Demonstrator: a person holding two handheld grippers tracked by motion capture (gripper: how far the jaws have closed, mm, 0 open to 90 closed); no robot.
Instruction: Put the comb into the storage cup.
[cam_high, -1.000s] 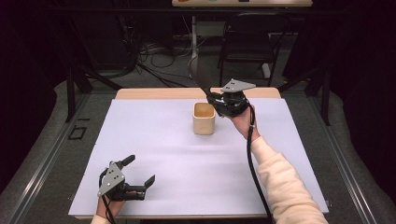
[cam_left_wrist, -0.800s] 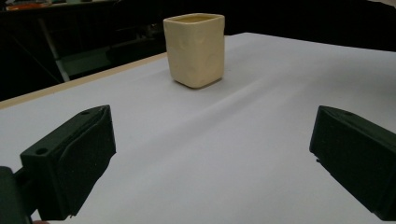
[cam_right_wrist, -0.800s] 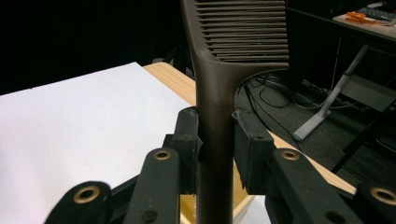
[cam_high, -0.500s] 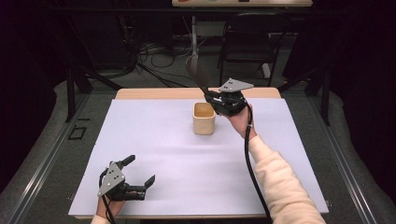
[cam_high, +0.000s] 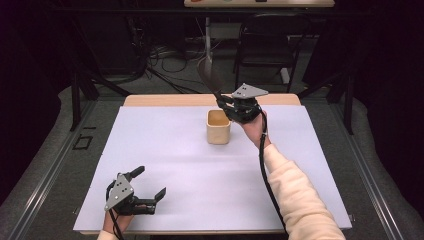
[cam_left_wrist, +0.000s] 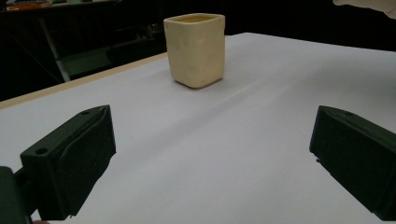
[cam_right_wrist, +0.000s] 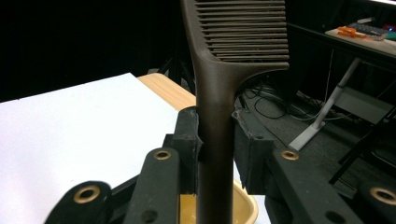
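The right tool (cam_high: 226, 102) grips the dark brown plastic comb (cam_right_wrist: 219, 93) above the cream square ceramic cup (cam_high: 218, 126), apparently still to be lowered in, while the left tool (cam_high: 149, 189) rests released.

1. A lab or recording studio is shown, with black walls and dark surroundings.
2. A table (cam_high: 150, 150) covered in plain white sheeting is set on a grey floor.
3. Tangled cables (cam_high: 165, 60) are seen behind it.
4. A black chair (cam_high: 262, 47) and metal stands (cam_high: 75, 95) are placed around it.
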